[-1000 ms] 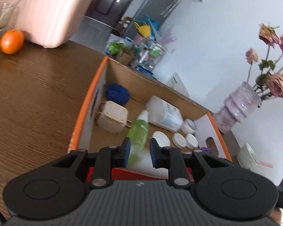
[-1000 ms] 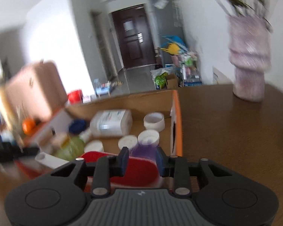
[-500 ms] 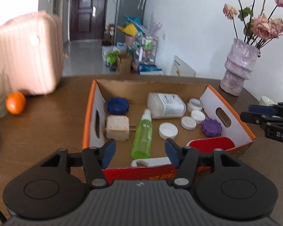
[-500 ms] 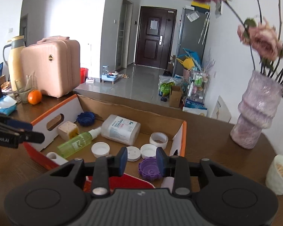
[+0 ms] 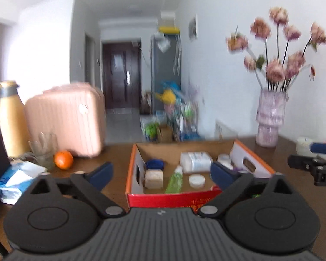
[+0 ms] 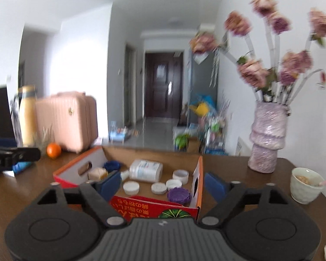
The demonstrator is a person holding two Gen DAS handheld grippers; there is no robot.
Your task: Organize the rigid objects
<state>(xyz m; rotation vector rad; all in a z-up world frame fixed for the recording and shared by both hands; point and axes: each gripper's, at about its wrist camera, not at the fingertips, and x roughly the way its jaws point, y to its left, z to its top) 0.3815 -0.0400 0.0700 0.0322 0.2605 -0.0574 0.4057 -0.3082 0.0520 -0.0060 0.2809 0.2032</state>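
An orange-and-red cardboard box (image 5: 171, 198) (image 6: 154, 206) stands on the wooden table. Inside lie a white bottle (image 5: 195, 161) (image 6: 145, 170), a green spray bottle (image 5: 174, 181), a blue lid (image 5: 154, 163) (image 6: 112, 165), a beige cube (image 5: 154, 178) (image 6: 97, 173), a purple lid (image 6: 178, 194) and several white lids (image 6: 159, 188). My left gripper (image 5: 162, 174) is open and empty, in front of the box. My right gripper (image 6: 163, 183) is open and empty, in front of the box's right corner.
A pink suitcase (image 5: 65, 119), a yellow flask (image 5: 9, 119), a glass (image 5: 44, 150), an orange (image 5: 63, 159) and a tissue pack (image 5: 17, 180) stand left of the box. A purple vase with flowers (image 6: 266, 139) and a white bowl (image 6: 305, 187) stand right.
Both grippers have opened wide and pulled back from the box, with the views tilting up. The objects in the box lie as before.
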